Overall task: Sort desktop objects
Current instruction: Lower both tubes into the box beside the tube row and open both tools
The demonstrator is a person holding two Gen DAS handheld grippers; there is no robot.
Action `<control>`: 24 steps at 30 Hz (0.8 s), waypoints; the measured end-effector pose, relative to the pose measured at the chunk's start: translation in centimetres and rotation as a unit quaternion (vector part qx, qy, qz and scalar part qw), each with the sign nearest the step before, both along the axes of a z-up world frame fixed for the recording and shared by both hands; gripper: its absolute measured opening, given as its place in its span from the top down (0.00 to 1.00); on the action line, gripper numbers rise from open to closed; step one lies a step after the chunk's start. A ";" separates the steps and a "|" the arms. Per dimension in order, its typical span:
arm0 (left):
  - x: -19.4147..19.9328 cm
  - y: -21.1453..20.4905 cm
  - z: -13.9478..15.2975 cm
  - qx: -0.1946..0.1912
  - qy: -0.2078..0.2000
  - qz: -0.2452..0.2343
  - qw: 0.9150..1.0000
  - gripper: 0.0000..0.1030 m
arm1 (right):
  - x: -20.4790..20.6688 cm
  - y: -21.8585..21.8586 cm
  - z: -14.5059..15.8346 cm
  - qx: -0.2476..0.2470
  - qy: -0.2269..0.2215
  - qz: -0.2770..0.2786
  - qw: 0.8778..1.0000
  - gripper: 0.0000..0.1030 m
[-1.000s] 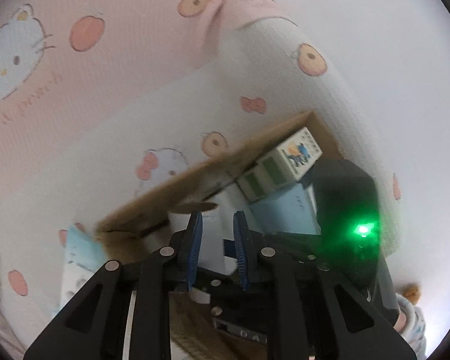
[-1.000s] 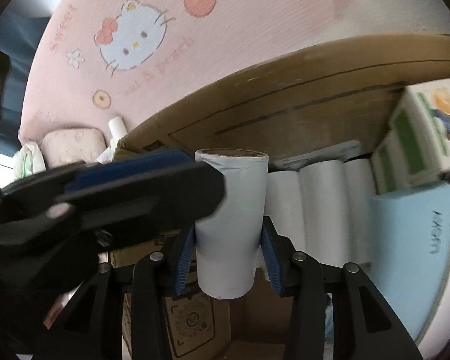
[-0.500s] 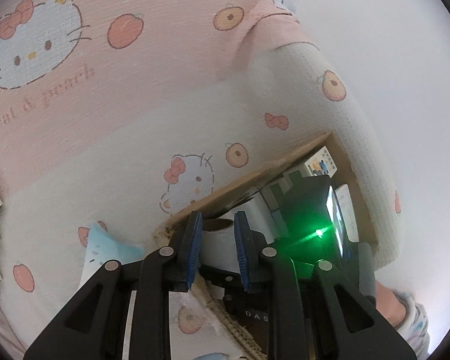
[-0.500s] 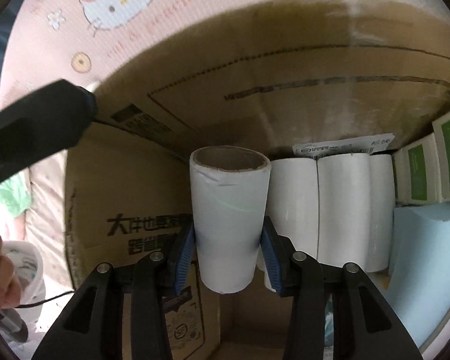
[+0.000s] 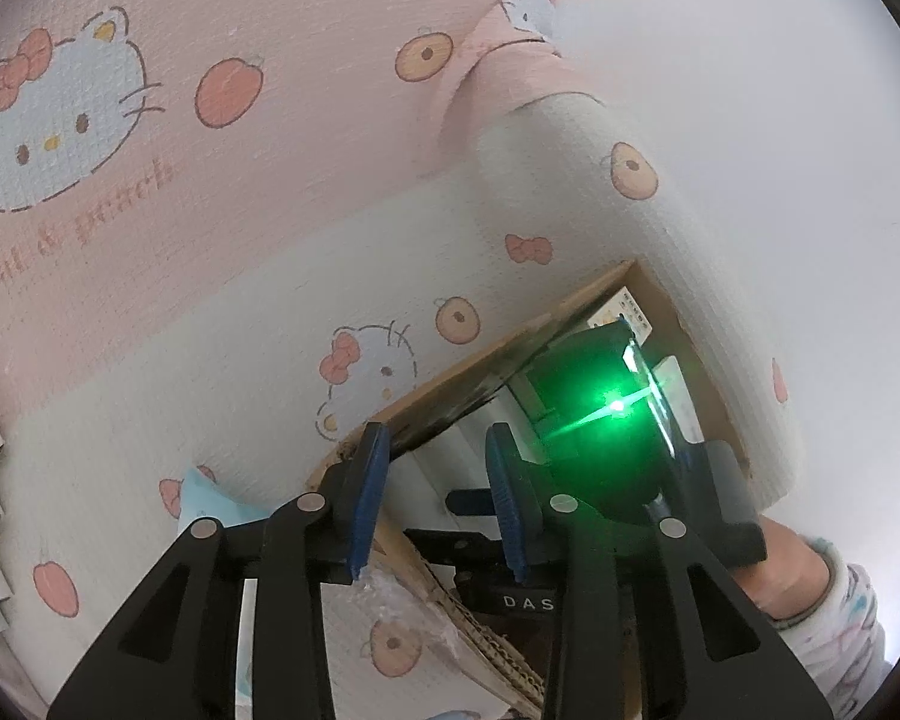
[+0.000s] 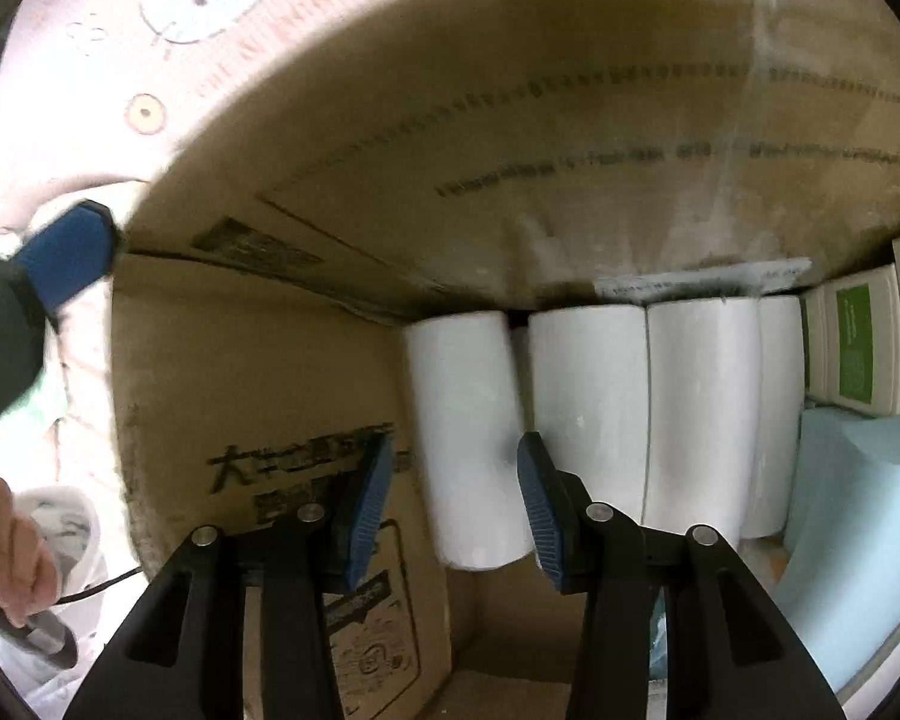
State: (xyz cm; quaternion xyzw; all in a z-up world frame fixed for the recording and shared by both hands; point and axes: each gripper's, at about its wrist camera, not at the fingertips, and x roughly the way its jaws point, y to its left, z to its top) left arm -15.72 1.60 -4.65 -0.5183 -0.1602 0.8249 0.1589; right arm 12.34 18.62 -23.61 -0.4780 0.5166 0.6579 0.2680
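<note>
1. Gripping nothing, the left gripper point(image 5: 435, 501) has its jaws opening over the box edge at lower centre.
2. Right gripper point(image 6: 450, 510) pads bracket the white roll point(image 6: 465, 438); whether they press it, I cannot tell.
3. Roll stands mid-frame inside the cardboard box point(image 6: 306, 396), beside other rolls point(image 6: 642, 414).
4. Placement seems nearly done; next calls for spreading and lifting clear.

My left view bright and washed white toward its right edge, green lamp point(image 5: 617, 405) flaring with streaks, my right view dim and brown inside the shaded cardboard box point(image 6: 510, 138), smeared by blur, edges bowed and black-cornered
</note>
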 end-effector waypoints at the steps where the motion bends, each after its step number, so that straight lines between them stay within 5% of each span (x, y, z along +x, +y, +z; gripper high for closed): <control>1: 0.0 0.0 0.0 0.006 -0.001 -0.002 1.000 0.64 | 0.0 -0.1 0.4 0.011 0.001 0.003 1.000 0.61; 6: -0.2 0.0 -0.3 0.022 -0.014 -0.001 1.000 0.64 | -0.9 -0.5 0.3 0.034 -0.020 0.037 0.999 0.69; 13: 0.8 1.1 0.3 -0.013 0.022 -0.022 0.999 0.64 | -0.1 0.0 -0.1 0.033 -0.017 0.015 0.999 0.70; 24: 2.0 3.7 0.8 -0.035 0.059 -0.066 0.995 0.49 | 5.1 -0.8 7.1 0.089 -0.019 -0.054 0.994 0.61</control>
